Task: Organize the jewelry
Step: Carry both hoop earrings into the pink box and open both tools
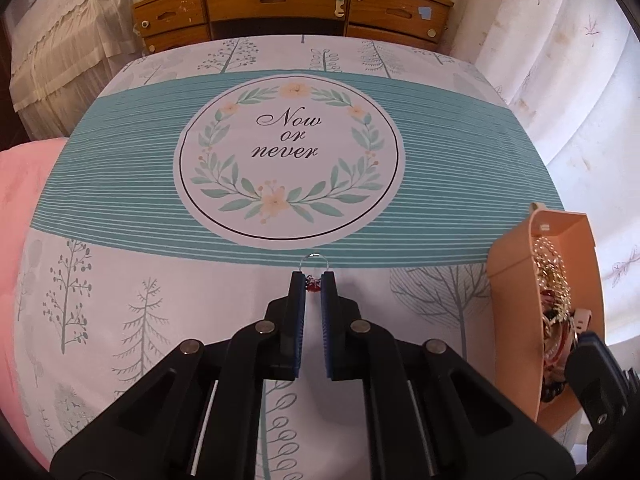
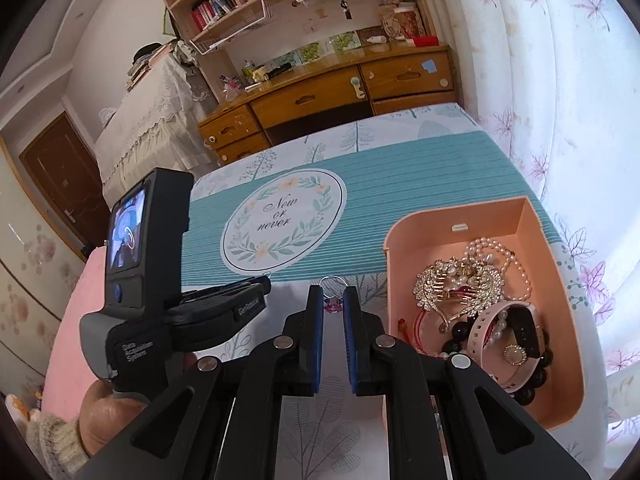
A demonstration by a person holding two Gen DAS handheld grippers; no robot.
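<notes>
My left gripper [image 1: 314,280] is shut on a small earring [image 1: 313,282] with a thin silver hoop and red beads, just above the tablecloth; the left gripper also shows in the right wrist view [image 2: 264,280]. My right gripper [image 2: 333,294] is shut on a second earring [image 2: 332,303] with a silver hoop and pink crystal. A peach jewelry box [image 2: 532,216] stands to the right, holding a pearl necklace [image 2: 496,248], a gold rhinestone brooch [image 2: 452,280], a pink watch [image 2: 516,344] and black beads. The box also shows in the left wrist view [image 1: 516,280].
The table wears a white and teal cloth [image 1: 120,128] with a round "Now or never" print [image 1: 288,140]. A wooden dresser [image 1: 280,0] stands beyond the far edge. White curtains [image 2: 580,80] hang at the right. A pink cushion [image 1: 16,200] lies at the left.
</notes>
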